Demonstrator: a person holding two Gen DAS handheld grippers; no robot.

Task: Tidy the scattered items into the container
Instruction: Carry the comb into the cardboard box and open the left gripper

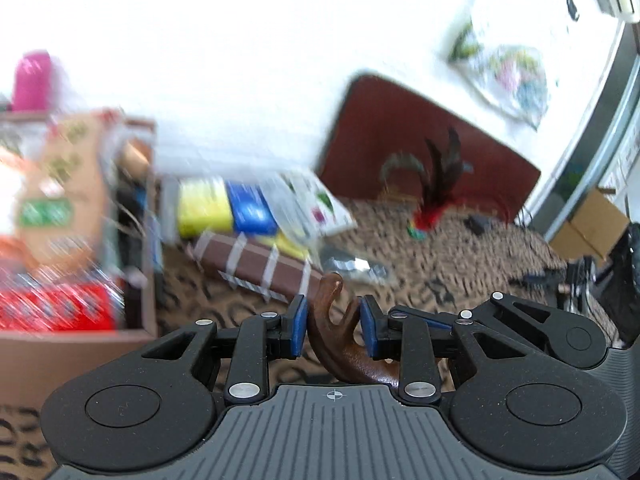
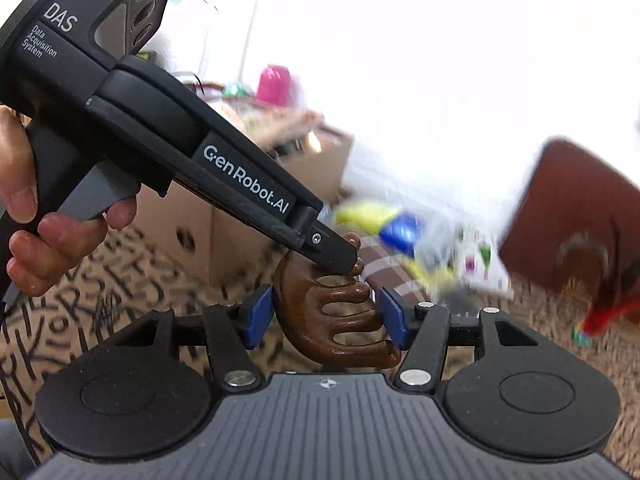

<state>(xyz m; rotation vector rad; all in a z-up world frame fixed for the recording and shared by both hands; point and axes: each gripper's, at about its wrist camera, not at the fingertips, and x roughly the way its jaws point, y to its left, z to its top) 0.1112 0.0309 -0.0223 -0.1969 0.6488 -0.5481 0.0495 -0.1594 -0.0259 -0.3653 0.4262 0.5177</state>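
One brown wooden comb (image 2: 336, 312) with thick rounded teeth sits low in the centre of both views, held off the patterned cloth (image 1: 440, 264). The right gripper (image 2: 326, 318) has its blue pads pressed on the comb's curved back and tooth tips, about half spread. The left gripper (image 1: 334, 326) is narrowed onto the comb's edge, pads touching both sides; in the right wrist view its black finger lies across the comb's top. A hand (image 2: 44, 236) grips that tool at the left edge.

Open cloth lies in the middle and lower right of the left wrist view. A cardboard box (image 1: 136, 320) at left holds blurred packets, not countable. Behind the comb: one brown striped box (image 1: 256, 264), yellow and blue packs, one feather toy (image 1: 436, 192), one dark red board (image 1: 400, 136).
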